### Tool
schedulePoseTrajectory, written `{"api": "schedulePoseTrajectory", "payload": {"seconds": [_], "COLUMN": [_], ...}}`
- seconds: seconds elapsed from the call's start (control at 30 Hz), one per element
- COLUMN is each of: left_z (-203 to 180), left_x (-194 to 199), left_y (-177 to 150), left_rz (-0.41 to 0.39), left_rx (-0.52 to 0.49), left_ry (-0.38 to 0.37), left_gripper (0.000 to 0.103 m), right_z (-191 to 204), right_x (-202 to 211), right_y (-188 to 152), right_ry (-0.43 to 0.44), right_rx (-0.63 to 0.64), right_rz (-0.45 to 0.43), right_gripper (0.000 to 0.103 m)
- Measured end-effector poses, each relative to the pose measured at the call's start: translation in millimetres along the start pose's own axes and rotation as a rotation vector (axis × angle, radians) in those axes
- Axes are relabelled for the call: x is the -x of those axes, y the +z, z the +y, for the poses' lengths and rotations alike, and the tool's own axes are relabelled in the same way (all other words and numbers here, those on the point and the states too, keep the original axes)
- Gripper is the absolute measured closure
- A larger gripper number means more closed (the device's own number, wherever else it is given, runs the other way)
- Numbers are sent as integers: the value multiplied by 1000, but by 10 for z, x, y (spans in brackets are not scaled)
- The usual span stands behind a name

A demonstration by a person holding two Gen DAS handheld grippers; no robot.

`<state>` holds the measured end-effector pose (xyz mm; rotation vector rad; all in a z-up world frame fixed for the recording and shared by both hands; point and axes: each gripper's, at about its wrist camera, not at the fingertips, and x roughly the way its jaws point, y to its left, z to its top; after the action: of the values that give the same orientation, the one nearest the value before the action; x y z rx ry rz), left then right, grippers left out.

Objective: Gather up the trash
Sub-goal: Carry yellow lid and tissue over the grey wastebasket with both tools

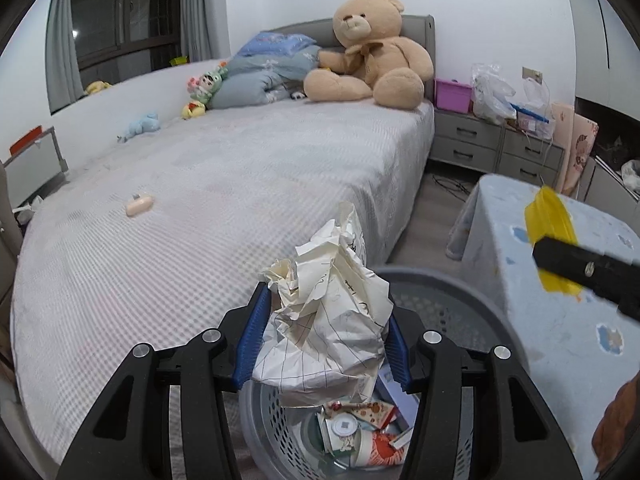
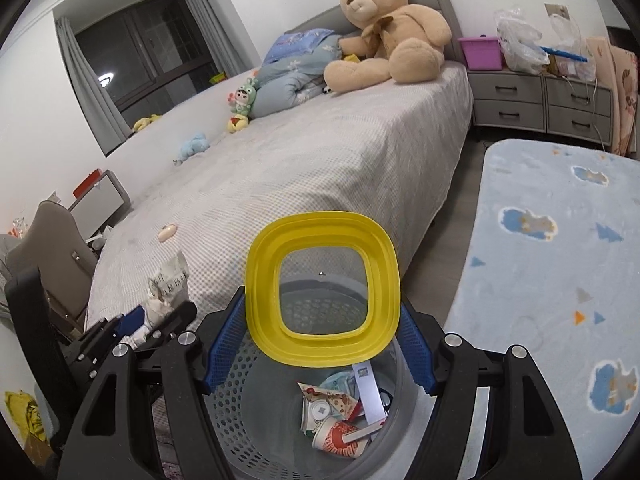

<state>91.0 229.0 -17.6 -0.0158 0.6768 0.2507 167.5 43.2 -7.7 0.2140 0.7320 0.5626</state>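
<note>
My left gripper (image 1: 324,344) is shut on a wad of crumpled white paper (image 1: 332,312) and holds it above the grey perforated trash basket (image 1: 452,312). My right gripper (image 2: 322,340) is shut on a yellow plastic lid with a clear middle (image 2: 322,292), held over the same basket (image 2: 236,420). The basket holds paper cups and wrappers (image 2: 340,420). The right gripper with the yellow lid (image 1: 550,224) shows at the right of the left wrist view. The left gripper with its paper (image 2: 160,304) shows at the left of the right wrist view.
The bed (image 1: 208,200) lies to the left of the basket, with a small beige object (image 1: 139,204), a big teddy bear (image 1: 368,52), bedding and small toys. A light blue plush-covered surface (image 2: 552,260) is to the right. Grey drawers (image 2: 540,100) stand at the back.
</note>
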Motion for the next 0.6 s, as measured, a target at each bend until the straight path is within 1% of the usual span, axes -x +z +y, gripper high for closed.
{"api": "schedulePoseTrajectory", "payload": {"seconds": [0.1,0.13,0.23,0.37,0.6], "left_z": [41,57,77,83,112], "left_x": [-142,-153,-160,-207,-288], "left_y": [-70,-76,-93,-101,-146], "left_rz": [72,77,77,103,146], "left_rx": [1,8,3,10,20], "left_ry": [-23,-32,-20,-46,-43], "left_gripper": [52,52,52,52,51], "right_z": [8,4,15,83,153], "right_x": [-26,-37,-68,-109,-133], "right_y": [-32,-43,-75,-135,-187], "right_ry": [-20,-17,-6,-6,22], "right_rx": [22,21,16,46,65], "right_rz": [7,15,36,66,94], "right_gripper": [35,35,35,35,35]}}
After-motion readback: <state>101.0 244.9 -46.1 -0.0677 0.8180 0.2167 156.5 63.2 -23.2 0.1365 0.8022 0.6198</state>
